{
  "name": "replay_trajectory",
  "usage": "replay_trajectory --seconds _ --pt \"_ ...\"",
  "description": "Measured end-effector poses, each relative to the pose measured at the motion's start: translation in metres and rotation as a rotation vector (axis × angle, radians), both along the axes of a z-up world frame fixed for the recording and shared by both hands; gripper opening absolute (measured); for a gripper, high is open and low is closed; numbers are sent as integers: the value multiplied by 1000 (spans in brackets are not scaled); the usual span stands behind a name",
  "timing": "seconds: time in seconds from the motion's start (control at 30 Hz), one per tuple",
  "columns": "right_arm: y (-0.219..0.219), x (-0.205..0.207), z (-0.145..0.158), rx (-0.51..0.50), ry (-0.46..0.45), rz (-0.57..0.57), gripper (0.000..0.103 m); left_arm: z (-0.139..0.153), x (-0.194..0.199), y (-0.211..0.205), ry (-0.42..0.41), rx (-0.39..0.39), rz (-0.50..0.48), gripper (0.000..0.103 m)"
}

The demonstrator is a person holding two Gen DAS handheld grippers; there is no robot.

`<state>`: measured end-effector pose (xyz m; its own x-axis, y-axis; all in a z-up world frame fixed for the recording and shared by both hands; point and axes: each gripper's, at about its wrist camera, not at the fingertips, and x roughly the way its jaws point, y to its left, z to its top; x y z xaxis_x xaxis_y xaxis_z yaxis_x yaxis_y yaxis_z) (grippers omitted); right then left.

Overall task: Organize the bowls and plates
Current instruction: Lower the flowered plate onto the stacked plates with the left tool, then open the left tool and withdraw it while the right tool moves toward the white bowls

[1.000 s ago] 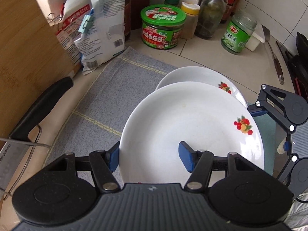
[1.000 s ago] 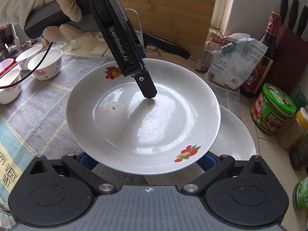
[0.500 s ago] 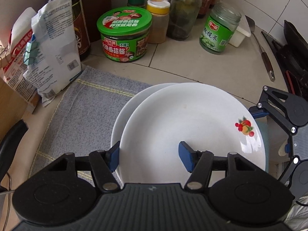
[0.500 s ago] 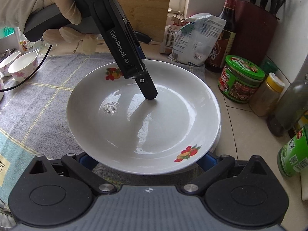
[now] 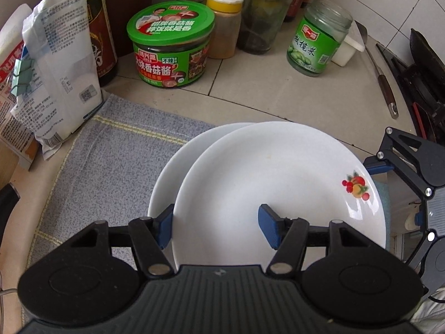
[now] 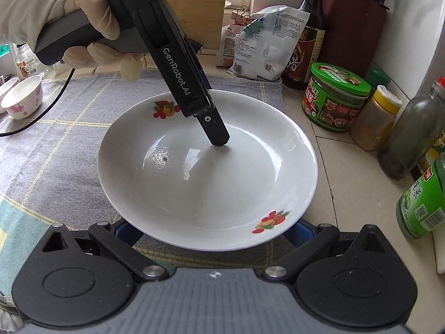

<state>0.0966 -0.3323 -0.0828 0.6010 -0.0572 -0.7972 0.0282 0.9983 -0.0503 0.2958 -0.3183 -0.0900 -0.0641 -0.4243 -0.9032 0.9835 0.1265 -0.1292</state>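
On the grey cloth (image 5: 111, 164), only the left wrist view reveals a second plate (image 5: 169, 178) beneath the fruit-printed plate (image 5: 278, 183), whose rim the left gripper (image 5: 217, 229) pinches; the right gripper's (image 6: 211, 231) jaws are hidden under that plate, so their state is unclear.

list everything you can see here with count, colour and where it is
plates: 2, white with fruit print, upper one held over the lower, on the cloth
cloth: 1, grey with yellow lines, on the counter
small bowls: at least 1, white with pink flowers, far left of cloth
green-lidded jar: 1, behind the plates
green-label jar: 1, right of it
yellow-capped jar: 1, beside green-lidded jar
dark bottle: 1, by the wall
packets: 2, white, clipped
left gripper: black, shut on upper plate's rim
right gripper: black, jaws hidden under plate
gloved hand: 1, holding left gripper
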Motion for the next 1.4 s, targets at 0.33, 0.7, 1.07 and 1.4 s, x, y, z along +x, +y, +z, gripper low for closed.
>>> replay_trajectory --seconds 0.33,0.7,1.07,1.4 --pt "0 -1 0 -5 -1 1 103 2 -3 0 -21 6 -15 63" --pt "0 -6 5 -9 -14 1 103 3 -6 2 -37 21 -20 68" --pt "1 -11 9 -2 -33 -7 103 6 -11 5 -57 42 -23 75" --pt "2 -13 11 1 -44 -17 103 18 -17 13 -71 12 -26 79"
